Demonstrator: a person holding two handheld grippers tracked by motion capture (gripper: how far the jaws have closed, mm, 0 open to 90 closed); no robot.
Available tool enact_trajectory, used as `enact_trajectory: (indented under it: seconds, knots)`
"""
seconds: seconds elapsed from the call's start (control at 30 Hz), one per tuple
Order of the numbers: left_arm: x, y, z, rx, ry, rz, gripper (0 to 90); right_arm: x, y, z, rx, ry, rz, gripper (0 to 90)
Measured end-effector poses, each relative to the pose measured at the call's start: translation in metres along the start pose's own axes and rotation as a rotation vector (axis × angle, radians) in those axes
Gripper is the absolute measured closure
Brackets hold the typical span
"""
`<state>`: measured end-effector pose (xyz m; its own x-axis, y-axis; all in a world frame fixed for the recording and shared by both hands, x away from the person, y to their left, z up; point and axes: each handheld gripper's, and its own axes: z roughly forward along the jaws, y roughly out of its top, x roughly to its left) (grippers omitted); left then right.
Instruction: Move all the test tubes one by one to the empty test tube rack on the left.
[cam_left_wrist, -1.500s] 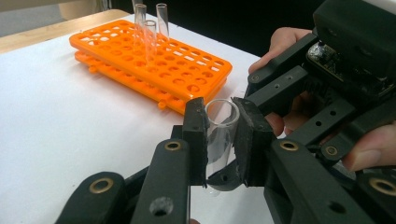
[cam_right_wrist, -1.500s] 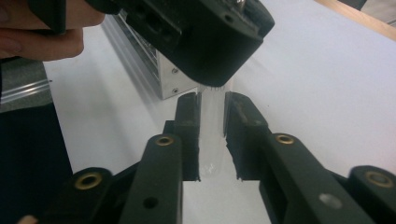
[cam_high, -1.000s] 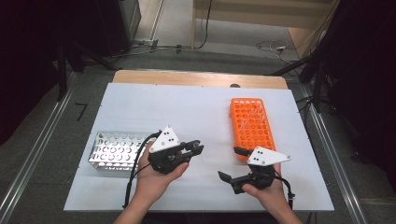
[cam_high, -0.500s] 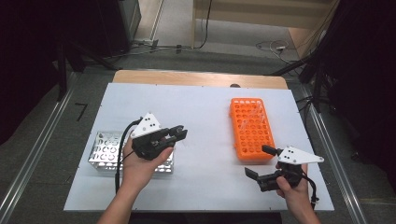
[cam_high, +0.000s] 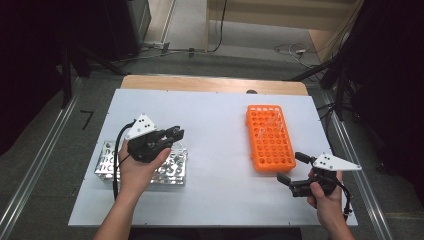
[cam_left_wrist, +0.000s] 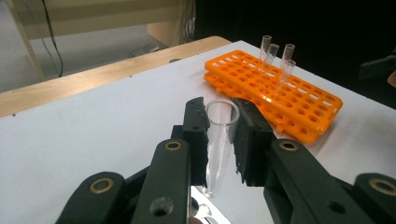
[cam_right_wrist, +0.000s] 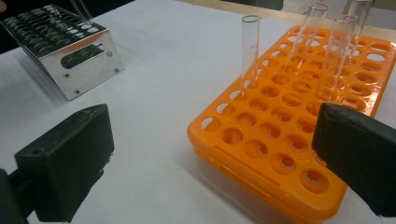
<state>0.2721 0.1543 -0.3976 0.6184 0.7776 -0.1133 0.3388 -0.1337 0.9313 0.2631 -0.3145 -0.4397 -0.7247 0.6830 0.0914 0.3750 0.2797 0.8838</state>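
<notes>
Here the orange rack (cam_right_wrist: 299, 140) holds four tubes (cam_right_wrist: 250, 44); left gripper (cam_left_wrist: 219, 135) pinches a tube (cam_left_wrist: 219, 140), right gripper (cam_right_wrist: 210, 154) spread.

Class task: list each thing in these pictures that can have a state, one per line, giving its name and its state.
Left gripper: shut on a clear test tube, held upright.
Right gripper: open, nothing between its jaws.
Orange rack: flat on the table, holding a few upright tubes, most holes free.
Metal rack: standing on the table.

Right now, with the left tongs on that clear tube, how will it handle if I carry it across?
The tube looks thin-walled and clear, so probably light and fragile. Its smooth round wall may slip between the flat pads. It hangs upright, gripped near its rim, so it could swing or tilt.
</notes>
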Motion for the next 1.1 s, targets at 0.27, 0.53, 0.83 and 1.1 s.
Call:
enact_trajectory:
  seconds: [0.27, 0.53, 0.83, 1.1]
  knots:
    - [0.006, -0.007, 0.004, 0.018, 0.048, 0.009, 75.9, -0.002, 0.0, 0.0, 0.0, 0.0, 0.003, 0.0]
    - [0.005, -0.014, 0.013, 0.056, 0.057, 0.027, 75.9, -0.001, 0.0, 0.001, 0.002, 0.001, -0.002, 0.0]
    - [0.001, -0.024, 0.025, 0.114, 0.071, 0.054, 75.9, 0.0, 0.0, 0.0, -0.002, 0.001, 0.0, 0.0]
    - [0.001, -0.03, 0.032, 0.163, 0.068, 0.051, 75.8, 0.0, 0.0, 0.001, 0.0, -0.001, 0.0, 0.0]
